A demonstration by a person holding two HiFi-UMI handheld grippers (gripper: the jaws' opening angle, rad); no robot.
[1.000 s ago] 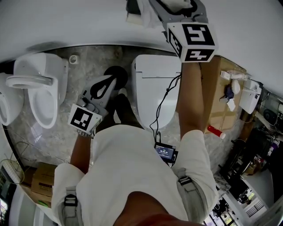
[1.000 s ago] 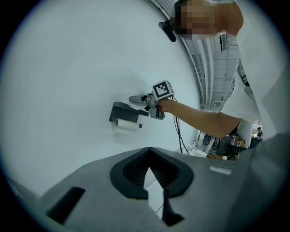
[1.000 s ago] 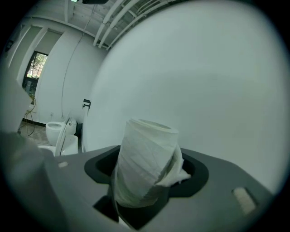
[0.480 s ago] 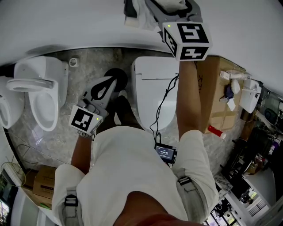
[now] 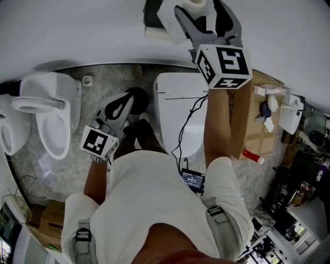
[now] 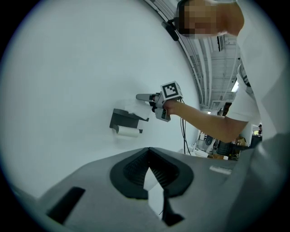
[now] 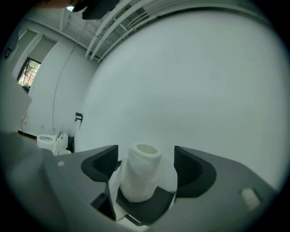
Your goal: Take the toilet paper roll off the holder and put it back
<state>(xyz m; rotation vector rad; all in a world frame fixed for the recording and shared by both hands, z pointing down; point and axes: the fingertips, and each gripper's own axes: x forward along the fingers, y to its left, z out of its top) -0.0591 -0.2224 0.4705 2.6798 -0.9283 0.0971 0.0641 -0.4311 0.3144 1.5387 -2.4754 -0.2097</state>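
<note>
The white toilet paper roll (image 7: 138,181) stands upright on the flat top of the dark wall holder (image 7: 145,210). My right gripper (image 7: 145,154) reaches level to the wall, and its jaws have just been opening. The roll sits between them with a gap on each side. In the head view this gripper (image 5: 198,9) is at the top edge around the roll (image 5: 198,3), beside the holder (image 5: 152,15). In the left gripper view a second roll (image 6: 128,132) hangs under the holder (image 6: 124,118). My left gripper (image 5: 125,100) hangs low over the floor, shut and empty.
A white toilet (image 5: 178,111) stands below the holder. Two urinals (image 5: 49,111) are at the left. A tall cardboard box (image 5: 258,113) is at the right, another box (image 5: 46,219) at the lower left. A cable runs to a small device (image 5: 193,179) at the person's waist.
The right gripper has shifted a little at the wall and its jaws have spread wider, so the roll's top shows between them. The left gripper has hardly moved.
</note>
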